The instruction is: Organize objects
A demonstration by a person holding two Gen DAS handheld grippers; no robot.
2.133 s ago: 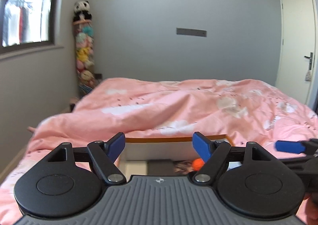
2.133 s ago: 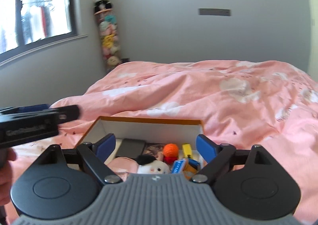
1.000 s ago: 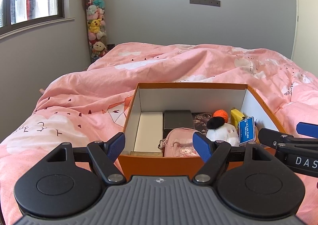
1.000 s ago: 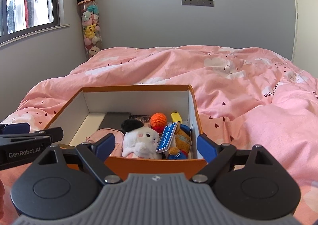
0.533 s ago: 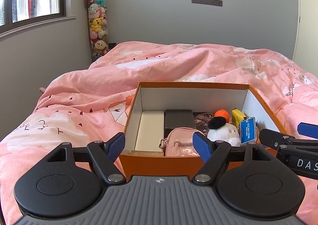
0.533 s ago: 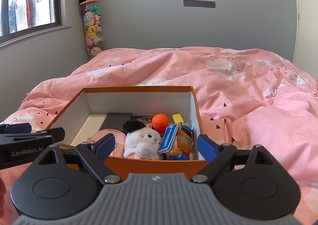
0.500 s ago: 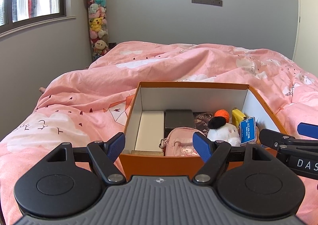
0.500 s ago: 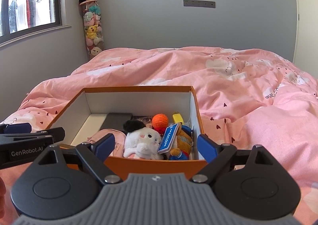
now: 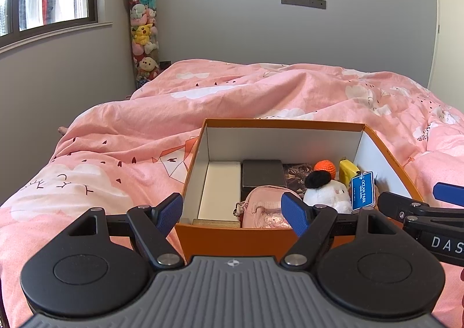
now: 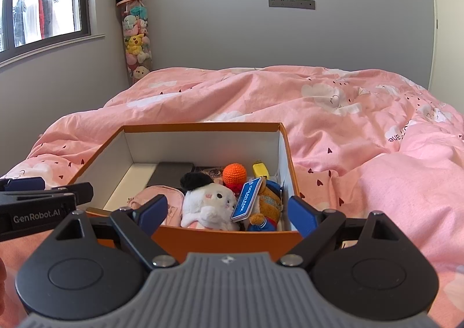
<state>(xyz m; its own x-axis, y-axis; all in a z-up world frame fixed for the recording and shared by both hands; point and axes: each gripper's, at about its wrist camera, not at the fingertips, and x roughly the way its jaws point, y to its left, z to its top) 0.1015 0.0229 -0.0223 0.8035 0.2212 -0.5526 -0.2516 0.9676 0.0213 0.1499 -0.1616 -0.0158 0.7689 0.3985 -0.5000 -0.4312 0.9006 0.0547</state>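
Both tongs stand apart and empty: my left tongs (image 9: 232, 213) and right tongs (image 10: 226, 215) hover side by side just short of the near wall of the orange box (image 10: 226, 236). I see the box resting on the bed's pink duvet (image 10: 348, 130), open at the top. Inside, along its left wall, lies a cream flat case (image 9: 220, 188), with a dark grey case (image 9: 262, 175) beside it and a pink pouch (image 9: 262, 207) nearer me. To the right sit a white plush with a black tuft (image 10: 207, 203), an orange crocheted ball (image 10: 235, 172), a yellow item (image 10: 261, 170), a blue tag (image 10: 246, 201) and a brown plush in blue (image 10: 265, 206), packed touching one another.
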